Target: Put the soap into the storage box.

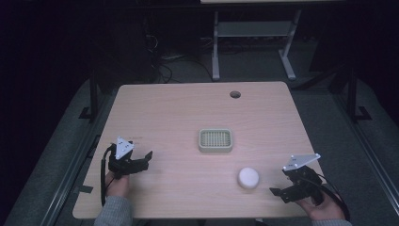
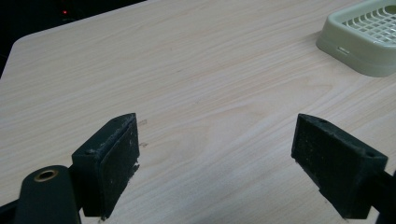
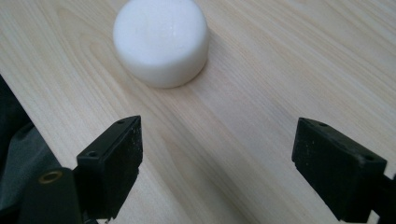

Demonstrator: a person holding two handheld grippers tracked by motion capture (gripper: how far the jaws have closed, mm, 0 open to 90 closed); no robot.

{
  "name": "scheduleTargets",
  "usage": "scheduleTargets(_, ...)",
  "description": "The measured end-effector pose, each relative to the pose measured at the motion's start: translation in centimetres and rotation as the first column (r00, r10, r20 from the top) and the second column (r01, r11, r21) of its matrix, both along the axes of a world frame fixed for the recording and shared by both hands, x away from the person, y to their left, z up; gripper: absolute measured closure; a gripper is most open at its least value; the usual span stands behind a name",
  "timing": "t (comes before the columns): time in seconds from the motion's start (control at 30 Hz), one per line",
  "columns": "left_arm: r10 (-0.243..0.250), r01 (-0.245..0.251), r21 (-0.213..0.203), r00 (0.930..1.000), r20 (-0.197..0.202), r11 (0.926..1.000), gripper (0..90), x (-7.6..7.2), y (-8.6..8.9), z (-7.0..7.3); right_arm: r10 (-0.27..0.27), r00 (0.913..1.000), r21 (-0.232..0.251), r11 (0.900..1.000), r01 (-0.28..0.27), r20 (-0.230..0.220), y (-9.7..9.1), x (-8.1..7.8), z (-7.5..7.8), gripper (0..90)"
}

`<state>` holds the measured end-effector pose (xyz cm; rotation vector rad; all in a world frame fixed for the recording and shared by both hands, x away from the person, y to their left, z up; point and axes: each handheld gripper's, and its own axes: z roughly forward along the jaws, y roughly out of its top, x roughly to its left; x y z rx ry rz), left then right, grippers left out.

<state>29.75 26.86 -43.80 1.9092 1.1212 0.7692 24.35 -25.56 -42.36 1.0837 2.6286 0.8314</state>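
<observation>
Nearest the person's edge of the bench (image 1: 164, 108), the right gripper (image 1: 282, 190) sits low by the right corner with its jaws spread wide and nothing between them. The white puck-shaped block (image 1: 248, 178) lies just ahead of it and toward the middle of the bench; in the right gripper view that block (image 3: 161, 41) stands straight ahead of the open jaws, slightly left of their centre line, not yet between them. The block is round, so it has no long axis to line up with (any approach angle should serve), and its flat top and straight sides look easy to pinch. The right hand is clearly the nearer one; the left gripper (image 1: 141, 162) hovers well apart on the other side, also wide open and empty, pointing across bare wood. Farther in, near the middle of the bench, rests the pale green slotted tray (image 1: 215, 140), apart from the block and a little left of it, with its corner showing in the left gripper view (image 2: 369, 39). Open surface surrounds both things, though the block sits fairly close to the near edge. Beyond the tray a cable hole (image 1: 235, 94) marks the far side.
</observation>
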Motion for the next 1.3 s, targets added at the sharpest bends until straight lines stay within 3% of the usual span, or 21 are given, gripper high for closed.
scheduleTargets(0.57, 0.003, -0.003, -0.002, 1.0000, 0.000, 1.0000, 14.8, 0.0, 0.0, 0.0, 0.065, 0.9977, -0.043, 0.9969, -0.066, -0.016, 1.8, 0.8, 1.4, 15.6)
scheduleTargets(1.3, -0.002, 0.002, 0.000, 1.0000, 0.001, 1.0000, 14.8, 0.0, -0.1, 0.1, 0.137, 0.9891, -0.085, 0.9863, -0.141, -0.052, 4.6, 1.8, 1.9, 15.6)
